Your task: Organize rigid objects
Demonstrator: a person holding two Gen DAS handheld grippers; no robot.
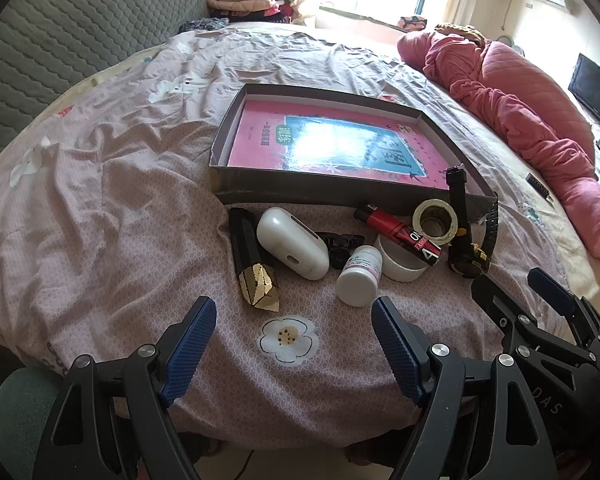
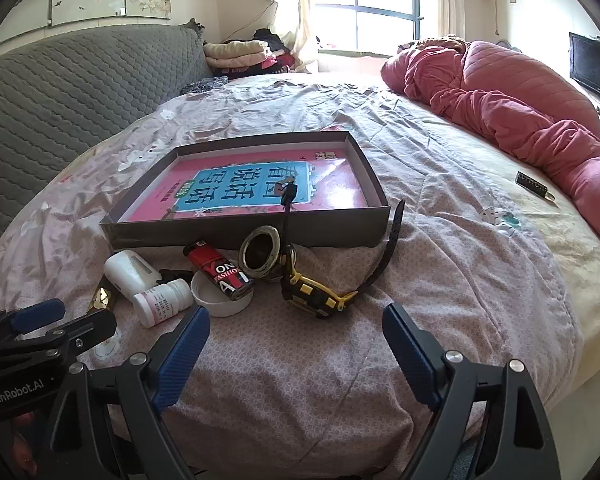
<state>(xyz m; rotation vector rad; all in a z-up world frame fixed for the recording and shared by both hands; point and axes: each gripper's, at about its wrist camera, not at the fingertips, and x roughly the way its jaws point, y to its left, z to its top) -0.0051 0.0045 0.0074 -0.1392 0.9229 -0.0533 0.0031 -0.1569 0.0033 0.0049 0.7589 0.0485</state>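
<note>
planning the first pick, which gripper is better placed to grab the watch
Right. The watch lies just ahead of the open right gripper, nearly between its fingers. From the left gripper it sits far to the side, with the pill bottle closer.

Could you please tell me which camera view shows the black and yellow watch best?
The right wrist view: the watch lies just ahead of the open right gripper, its yellow case and both straps in plain sight. In the left wrist view the watch sits off to the right, seen more edge-on beside the tape roll.
</note>
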